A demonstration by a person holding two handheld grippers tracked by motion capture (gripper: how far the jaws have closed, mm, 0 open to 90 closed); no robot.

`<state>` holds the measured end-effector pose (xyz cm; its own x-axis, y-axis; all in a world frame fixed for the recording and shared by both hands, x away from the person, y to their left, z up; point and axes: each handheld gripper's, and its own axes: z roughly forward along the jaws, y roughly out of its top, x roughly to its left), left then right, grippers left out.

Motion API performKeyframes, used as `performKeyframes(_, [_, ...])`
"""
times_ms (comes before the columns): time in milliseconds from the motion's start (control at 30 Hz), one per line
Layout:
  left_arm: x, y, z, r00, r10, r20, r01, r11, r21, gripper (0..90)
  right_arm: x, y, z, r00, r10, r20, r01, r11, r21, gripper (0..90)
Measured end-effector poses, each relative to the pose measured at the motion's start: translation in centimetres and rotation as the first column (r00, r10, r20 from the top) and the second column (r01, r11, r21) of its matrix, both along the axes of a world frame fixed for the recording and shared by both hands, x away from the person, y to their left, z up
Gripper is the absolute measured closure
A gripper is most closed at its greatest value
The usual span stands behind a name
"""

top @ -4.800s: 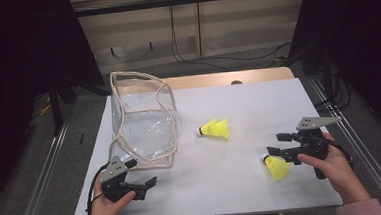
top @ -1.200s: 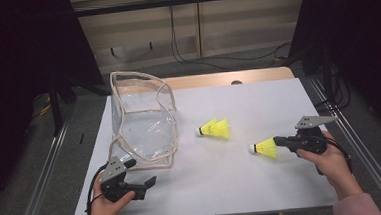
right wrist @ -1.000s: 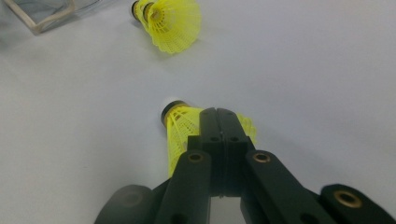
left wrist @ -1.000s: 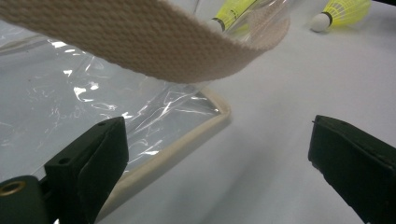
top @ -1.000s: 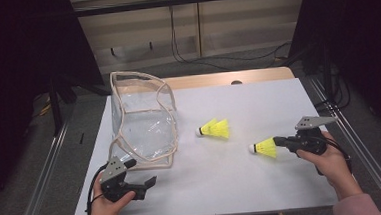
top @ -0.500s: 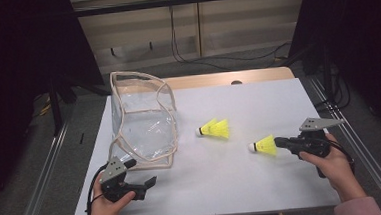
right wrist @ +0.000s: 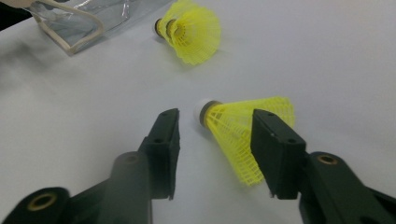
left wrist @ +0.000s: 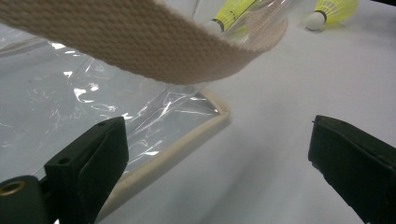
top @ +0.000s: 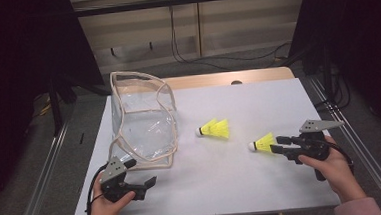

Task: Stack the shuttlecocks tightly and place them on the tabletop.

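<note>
A yellow shuttlecock (top: pixel 263 144) (right wrist: pixel 243 130) lies on its side on the white table (top: pixel 258 103), cork pointing left. My right gripper (top: pixel 276 146) (right wrist: pixel 217 116) is open around it; its jaws have just been opening, with the skirt loose between them. A second yellow shuttlecock (top: pixel 215 128) (right wrist: pixel 191 30), which looks like two nested together, lies nearer the middle. A clear plastic bag with beige trim (top: pixel 142 123) (left wrist: pixel 93 102) stands at the left. My left gripper (top: pixel 143 171) (left wrist: pixel 217 126) stands open at the bag's near corner, with nothing between its jaws.
The bag's beige strap (left wrist: pixel 140 46) hangs just above my left gripper's jaws. Metal rails (top: pixel 42 176) run along both sides of the table. Dark cables (top: pixel 195 47) lie on the floor behind it.
The right gripper's jaws have opened off the yellow shuttlecock, which now lies loose on the table between them. The left hand has not moved.
</note>
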<state>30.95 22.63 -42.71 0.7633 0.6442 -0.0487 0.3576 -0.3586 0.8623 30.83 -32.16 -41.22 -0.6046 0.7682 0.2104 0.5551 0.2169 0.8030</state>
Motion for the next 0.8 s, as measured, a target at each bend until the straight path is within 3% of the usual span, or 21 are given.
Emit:
performKeyframes(400, [0.0,0.0,0.0,1.0,0.0,0.0,0.0,1.0,-0.001,5.0,-0.1,0.4,-0.8,1.0,0.005,0.003,-0.005,0.9999,-0.009,27.1])
performKeyframes(667, [0.0,0.0,0.0,1.0,0.001,0.001,-0.001,1.0,-0.001,5.0,-0.1,0.5,-1.2,0.9999,-0.01,-0.008,0.01,0.9999,-0.001,21.2])
performKeyframes(767, [-0.1,-0.1,0.0,0.9999,0.009,-0.006,-0.009,0.9996,-0.027,5.0,0.0,0.5,-1.5,1.0,-0.005,-0.005,0.005,1.0,-0.007,19.9])
performKeyframes(800, [-0.1,0.0,0.0,1.0,0.003,-0.006,-0.003,1.0,-0.008,5.0,-0.1,0.6,-1.5,1.0,-0.006,-0.007,0.006,0.9999,-0.014,19.8])
